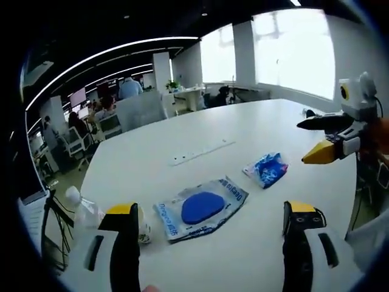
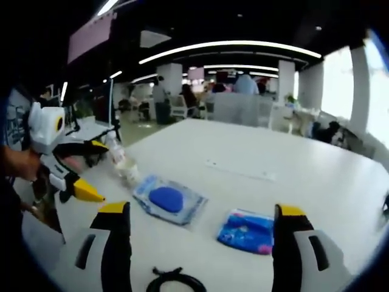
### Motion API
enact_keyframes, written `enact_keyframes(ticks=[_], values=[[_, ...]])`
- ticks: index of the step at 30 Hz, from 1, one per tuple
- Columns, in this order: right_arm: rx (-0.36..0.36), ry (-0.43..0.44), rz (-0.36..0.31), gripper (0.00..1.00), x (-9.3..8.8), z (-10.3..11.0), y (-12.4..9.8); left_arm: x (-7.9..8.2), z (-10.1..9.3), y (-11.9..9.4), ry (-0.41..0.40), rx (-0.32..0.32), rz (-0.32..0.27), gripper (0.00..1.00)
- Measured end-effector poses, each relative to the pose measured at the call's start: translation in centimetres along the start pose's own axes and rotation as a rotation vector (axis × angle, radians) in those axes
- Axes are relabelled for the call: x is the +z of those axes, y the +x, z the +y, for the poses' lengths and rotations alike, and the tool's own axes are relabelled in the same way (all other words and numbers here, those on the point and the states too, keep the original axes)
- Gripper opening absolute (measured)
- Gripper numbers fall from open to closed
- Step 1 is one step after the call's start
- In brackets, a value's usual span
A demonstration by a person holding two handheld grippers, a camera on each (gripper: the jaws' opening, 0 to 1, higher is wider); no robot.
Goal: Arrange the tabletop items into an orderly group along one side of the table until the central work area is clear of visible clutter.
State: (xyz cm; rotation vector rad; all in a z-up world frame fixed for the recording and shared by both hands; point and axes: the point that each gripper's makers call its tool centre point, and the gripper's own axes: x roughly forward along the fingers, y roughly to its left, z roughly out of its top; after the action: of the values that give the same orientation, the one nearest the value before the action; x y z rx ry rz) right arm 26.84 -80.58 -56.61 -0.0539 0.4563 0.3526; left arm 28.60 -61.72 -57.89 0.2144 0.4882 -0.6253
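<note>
Both grippers are up over the white table [image 1: 182,146] and nothing is picked up yet. My left gripper [image 1: 209,243] has its jaws spread wide, empty, hovering just short of the clear bag with the blue pad [image 1: 202,208] inside it. My right gripper [image 2: 200,243] is spread wide too, nothing between the jaws, with the small blue packet [image 2: 248,231] lying just ahead between them. In the left gripper view that packet sits right of the bag, apart from it. A plastic bottle [image 1: 85,210] stands at the near-left edge beside my left jaw, and a long white power strip [image 1: 200,152] lies further out toward the middle. A black cable loop [image 2: 173,281] sits right under the right gripper.

What worries me: the bag is flat and slick, so I reckon the jaws could slide over it or pinch only the film and let the pad slip inside. The bottle is close to the edge and near my left jaw; a careless sweep could knock it off. The cable could snag my right jaws as I go down for the packet.

There is blue printing along the bag's left edge, but it's too blurred to read, and the packet's markings are no clearer
</note>
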Motion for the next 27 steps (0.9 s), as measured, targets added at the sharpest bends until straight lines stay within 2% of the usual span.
enact_keyframes(ticks=[16, 20, 27], values=[[0.033, 0.027, 0.002, 0.94, -2.0, -2.8, -2.2, 1.1, -3.8, 0.8, 0.005, 0.017, -0.009, 0.97], [0.037, 0.03, 0.001, 0.94, -2.5, -3.6, -2.4, 1.3, -4.1, 1.2, -0.022, 0.025, -0.013, 0.97], [0.05, 0.029, -0.006, 0.94, -2.6, -4.3, -2.3, 1.6, -4.5, 1.6, -0.021, 0.04, -0.015, 0.97]])
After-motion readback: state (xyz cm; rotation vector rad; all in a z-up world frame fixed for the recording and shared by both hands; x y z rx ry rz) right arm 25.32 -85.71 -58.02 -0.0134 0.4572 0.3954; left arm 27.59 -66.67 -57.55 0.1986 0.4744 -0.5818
